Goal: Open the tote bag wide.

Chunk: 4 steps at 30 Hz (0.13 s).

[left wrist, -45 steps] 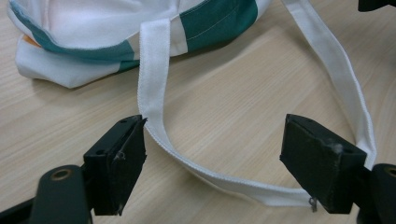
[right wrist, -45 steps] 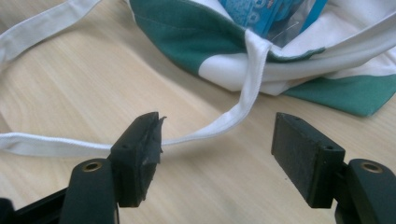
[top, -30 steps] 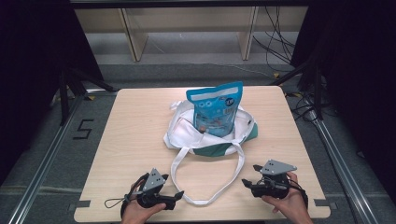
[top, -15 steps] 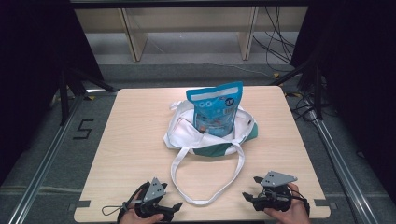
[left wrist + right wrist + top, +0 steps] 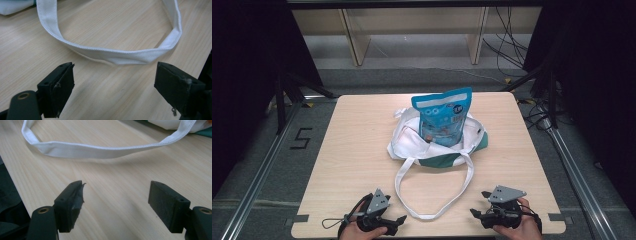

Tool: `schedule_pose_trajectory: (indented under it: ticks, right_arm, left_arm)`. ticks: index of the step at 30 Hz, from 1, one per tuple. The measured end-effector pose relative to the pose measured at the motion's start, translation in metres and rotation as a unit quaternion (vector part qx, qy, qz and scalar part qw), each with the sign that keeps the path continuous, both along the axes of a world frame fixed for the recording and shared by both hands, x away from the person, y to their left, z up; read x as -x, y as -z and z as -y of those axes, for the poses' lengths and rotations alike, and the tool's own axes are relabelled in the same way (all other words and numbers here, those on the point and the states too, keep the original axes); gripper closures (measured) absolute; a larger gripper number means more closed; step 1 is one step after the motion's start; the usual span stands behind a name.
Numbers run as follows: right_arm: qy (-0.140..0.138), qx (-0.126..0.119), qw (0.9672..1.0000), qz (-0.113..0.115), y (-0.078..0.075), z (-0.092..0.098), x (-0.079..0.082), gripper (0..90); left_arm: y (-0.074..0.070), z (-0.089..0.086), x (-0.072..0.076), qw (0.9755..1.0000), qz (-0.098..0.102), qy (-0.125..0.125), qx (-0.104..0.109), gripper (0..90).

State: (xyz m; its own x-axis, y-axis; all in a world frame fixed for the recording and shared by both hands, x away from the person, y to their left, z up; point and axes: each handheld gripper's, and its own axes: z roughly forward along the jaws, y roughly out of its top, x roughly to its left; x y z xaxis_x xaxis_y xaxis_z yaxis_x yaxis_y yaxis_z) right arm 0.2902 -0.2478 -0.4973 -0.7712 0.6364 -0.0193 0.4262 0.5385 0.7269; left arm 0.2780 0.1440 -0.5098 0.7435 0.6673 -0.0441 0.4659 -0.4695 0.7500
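Pale wooden table (image 5: 342, 165), white cloth tote bag (image 5: 412, 142) holding a blue snack pouch (image 5: 443, 117).
Left gripper (image 5: 398, 220) and right gripper (image 5: 476, 214) rest near its white strap loop (image 5: 432, 212), both gaping wide, empty.

High view looks forward, down over bench (image 5: 352, 150); both claw cameras sit low, close, sharing the tote's white strap (image 5: 120, 56).

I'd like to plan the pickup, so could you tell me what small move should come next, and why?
Probably ease the left gripper forward onto the white fabric strap of the tote bag: its jaws stand open and empty, and the strap lies flat just ahead on the wooden table.
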Motion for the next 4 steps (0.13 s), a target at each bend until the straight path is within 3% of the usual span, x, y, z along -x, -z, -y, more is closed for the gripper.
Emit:
schedule_pose_trajectory:
  ticks: [3, 4]
  right_arm:
    - [0.002, -0.001, 1.0, -0.004, -0.0004, -0.0004, 0.0004, 29.0]
    - [0.002, -0.001, 1.0, -0.004, -0.0004, -0.0004, 0.0004, 29.0]
  left_arm:
    - [-0.0017, -0.0015, -0.0006, 0.9999, 0.001, -0.005, 0.012, 15.5]
    - [-0.0028, -0.0039, -0.0018, 1.0, 0.005, -0.003, 0.002, 15.5]
